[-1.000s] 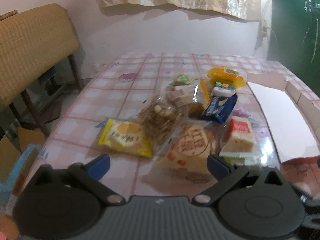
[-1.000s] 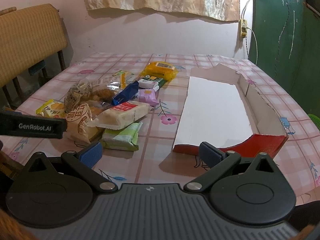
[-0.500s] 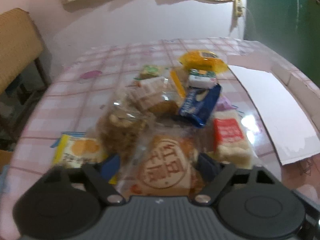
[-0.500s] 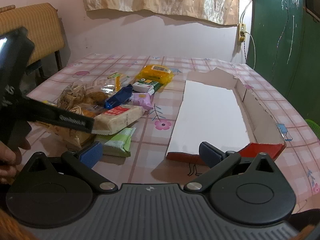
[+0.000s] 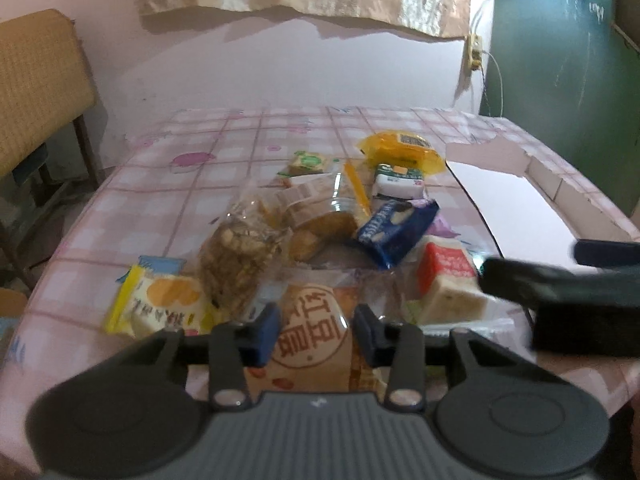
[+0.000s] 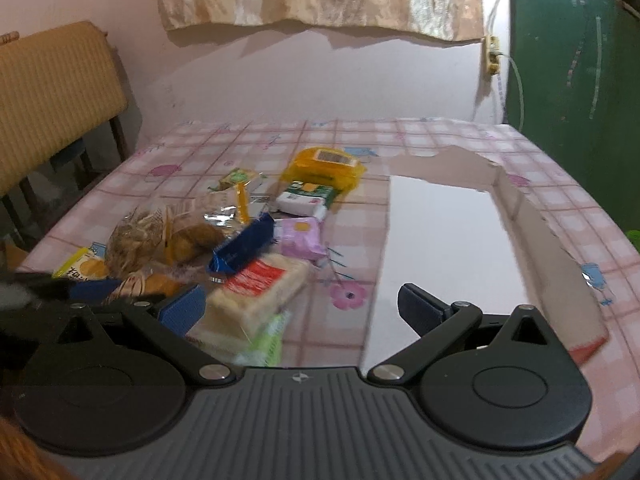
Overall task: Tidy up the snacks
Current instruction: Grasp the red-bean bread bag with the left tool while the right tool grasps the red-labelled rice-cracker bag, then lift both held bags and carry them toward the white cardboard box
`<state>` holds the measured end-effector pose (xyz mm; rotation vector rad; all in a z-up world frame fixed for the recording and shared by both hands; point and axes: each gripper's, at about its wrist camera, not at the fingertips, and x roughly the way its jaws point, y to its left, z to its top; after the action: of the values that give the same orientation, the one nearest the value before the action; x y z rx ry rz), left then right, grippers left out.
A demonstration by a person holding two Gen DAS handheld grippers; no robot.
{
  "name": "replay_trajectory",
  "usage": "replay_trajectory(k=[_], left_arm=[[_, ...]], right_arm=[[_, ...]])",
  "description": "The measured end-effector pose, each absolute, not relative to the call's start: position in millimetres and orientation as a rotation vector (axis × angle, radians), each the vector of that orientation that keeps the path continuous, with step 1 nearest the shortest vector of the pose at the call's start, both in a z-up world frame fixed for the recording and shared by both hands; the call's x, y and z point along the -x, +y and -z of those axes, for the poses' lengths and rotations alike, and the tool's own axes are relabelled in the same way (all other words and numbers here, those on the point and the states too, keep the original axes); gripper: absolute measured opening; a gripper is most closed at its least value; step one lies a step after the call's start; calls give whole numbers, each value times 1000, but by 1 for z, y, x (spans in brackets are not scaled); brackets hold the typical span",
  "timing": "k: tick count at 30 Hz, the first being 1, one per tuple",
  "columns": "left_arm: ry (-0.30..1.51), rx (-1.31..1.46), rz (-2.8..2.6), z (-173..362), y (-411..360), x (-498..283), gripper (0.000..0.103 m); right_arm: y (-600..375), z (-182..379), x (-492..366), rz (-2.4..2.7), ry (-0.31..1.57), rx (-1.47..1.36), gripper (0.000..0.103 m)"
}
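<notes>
A heap of snack packets lies on the pink checked table (image 5: 160, 184). My left gripper (image 5: 316, 330) is shut on the clear pastry packet with a round red stamp (image 5: 316, 306), a blue pad pressing each side. Around it lie a yellow packet (image 5: 160, 304), a clear bag of nut brittle (image 5: 236, 264), a blue packet (image 5: 396, 228) and a red-and-white cake packet (image 5: 448, 276). My right gripper (image 6: 300, 306) stands open low over the table, its left finger beside the cake packet (image 6: 260, 284), nothing between its fingers. An open white cardboard box (image 6: 448, 240) lies to the right.
Farther back lie an orange-yellow pack (image 6: 324, 164), a white-and-green pack (image 6: 308, 198) and a purple packet (image 6: 300, 236). A woven chair (image 5: 36, 88) stands left of the table, a green door (image 5: 560, 80) at the right. The table's far half is bare cloth.
My left gripper moved in over the stamped pastry packet and its jaws closed onto it. My right gripper shifted left, toward the snack heap, still open.
</notes>
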<state>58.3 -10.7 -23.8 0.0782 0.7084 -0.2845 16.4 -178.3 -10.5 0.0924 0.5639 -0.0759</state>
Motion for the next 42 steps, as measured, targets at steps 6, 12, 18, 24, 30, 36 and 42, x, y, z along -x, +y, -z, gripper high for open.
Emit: replay_trajectory(k=[6, 12, 18, 24, 30, 36, 42], left_arm=[[693, -54, 277, 22, 1, -53, 32], [678, -83, 290, 26, -3, -52, 34], [675, -110, 273, 38, -12, -59, 50], [656, -117, 288, 32, -18, -50, 41], [644, -65, 321, 19, -21, -37, 28], [678, -87, 291, 20, -24, -39, 30], [750, -140, 284, 39, -29, -43, 91]], right_arm=[[-167, 15, -59, 43, 655, -145, 103], [-161, 36, -91, 44, 801, -136, 43], [-166, 33, -73, 42, 761, -125, 43], [-178, 18, -49, 41, 728, -118, 43], [-189, 4, -26, 50, 672, -110, 43], [-201, -6, -7, 48, 645, -123, 43], [-204, -8, 7, 19, 636, -137, 43]])
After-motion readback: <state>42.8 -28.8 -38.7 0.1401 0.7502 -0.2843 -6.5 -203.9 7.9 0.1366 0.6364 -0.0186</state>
